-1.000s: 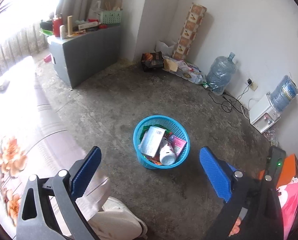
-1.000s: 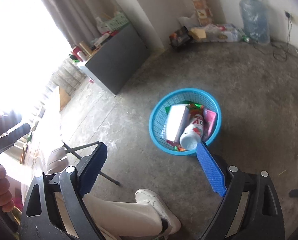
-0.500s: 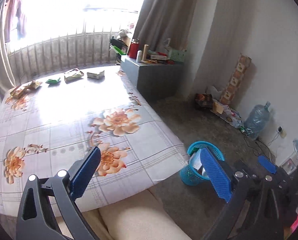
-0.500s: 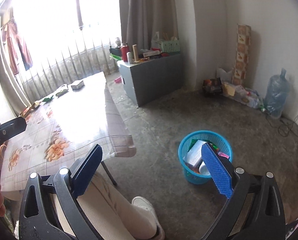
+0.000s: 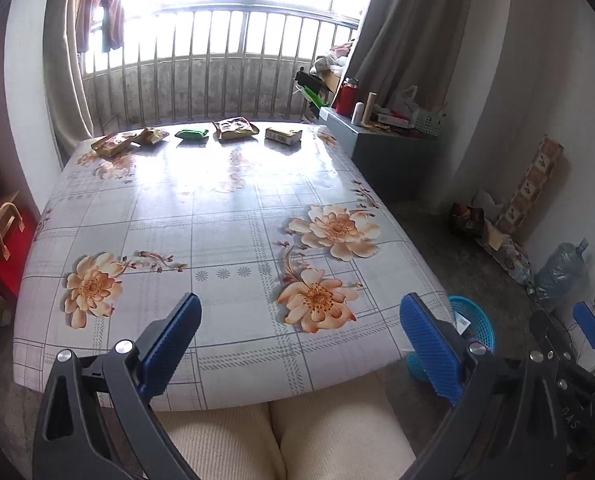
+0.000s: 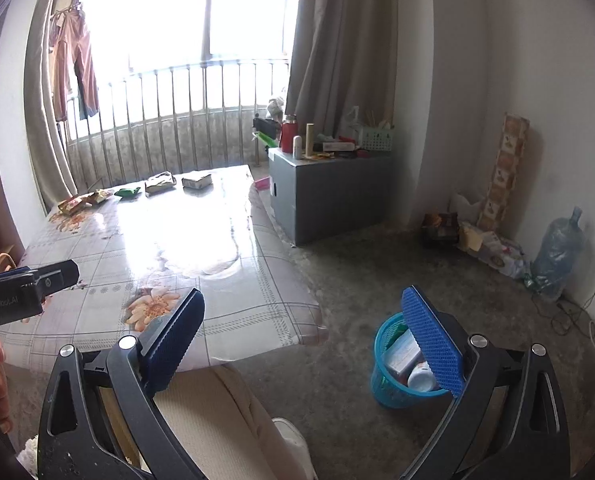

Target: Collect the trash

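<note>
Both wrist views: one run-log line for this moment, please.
left gripper open, empty | right gripper open, empty | wrappers on table | basket holds trash

A table [image 5: 225, 216] covered in a checked cloth printed with peach flowers stands before a barred window [image 5: 217, 60] flanked by beige curtains [image 6: 337, 60], with clothes [image 6: 73, 64] hanging at the left. To its right a grey cabinet [image 6: 329, 192] carries a red flask [image 6: 288, 132], a green basket [image 6: 375, 137] and assorted clutter. Along the white wall stand a patterned roll [image 6: 503, 172] and a large water bottle [image 6: 557, 254] on the concrete floor [image 6: 377, 272].
</note>
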Motion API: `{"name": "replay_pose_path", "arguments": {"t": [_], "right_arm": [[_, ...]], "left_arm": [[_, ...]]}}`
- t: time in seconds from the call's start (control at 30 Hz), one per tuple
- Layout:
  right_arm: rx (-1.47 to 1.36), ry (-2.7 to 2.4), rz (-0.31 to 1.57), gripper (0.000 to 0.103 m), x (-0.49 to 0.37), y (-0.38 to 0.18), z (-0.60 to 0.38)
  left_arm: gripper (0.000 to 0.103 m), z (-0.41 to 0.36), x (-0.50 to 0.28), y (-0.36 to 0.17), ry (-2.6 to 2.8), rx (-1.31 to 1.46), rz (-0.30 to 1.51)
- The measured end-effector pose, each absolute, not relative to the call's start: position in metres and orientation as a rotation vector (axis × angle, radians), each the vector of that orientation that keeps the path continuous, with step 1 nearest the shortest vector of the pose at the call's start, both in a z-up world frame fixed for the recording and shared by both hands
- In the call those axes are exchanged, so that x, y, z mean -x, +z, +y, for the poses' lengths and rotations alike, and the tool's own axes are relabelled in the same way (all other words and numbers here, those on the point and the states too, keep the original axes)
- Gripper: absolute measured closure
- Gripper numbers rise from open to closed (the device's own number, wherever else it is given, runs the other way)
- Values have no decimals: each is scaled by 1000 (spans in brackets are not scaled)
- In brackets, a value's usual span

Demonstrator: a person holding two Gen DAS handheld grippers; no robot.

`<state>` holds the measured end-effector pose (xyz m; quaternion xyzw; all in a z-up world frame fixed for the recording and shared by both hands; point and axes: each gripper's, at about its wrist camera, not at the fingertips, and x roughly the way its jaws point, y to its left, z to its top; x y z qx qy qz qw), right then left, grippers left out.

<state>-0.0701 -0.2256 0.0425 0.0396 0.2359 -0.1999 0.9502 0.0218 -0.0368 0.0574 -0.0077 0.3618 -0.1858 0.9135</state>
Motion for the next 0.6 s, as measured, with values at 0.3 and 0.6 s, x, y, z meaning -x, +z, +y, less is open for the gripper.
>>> {"name": "replay_pose_path", "arguments": {"t": [0.3,0.6], "right_arm": [[-91,-361,596,8,62,37,-225],[-48,-348,781,8,64,4,-220]], "left_arm": [[6,-42,-14,48,-256,-39,761],[6,-52,-1,7,-211,-103,899]]}}
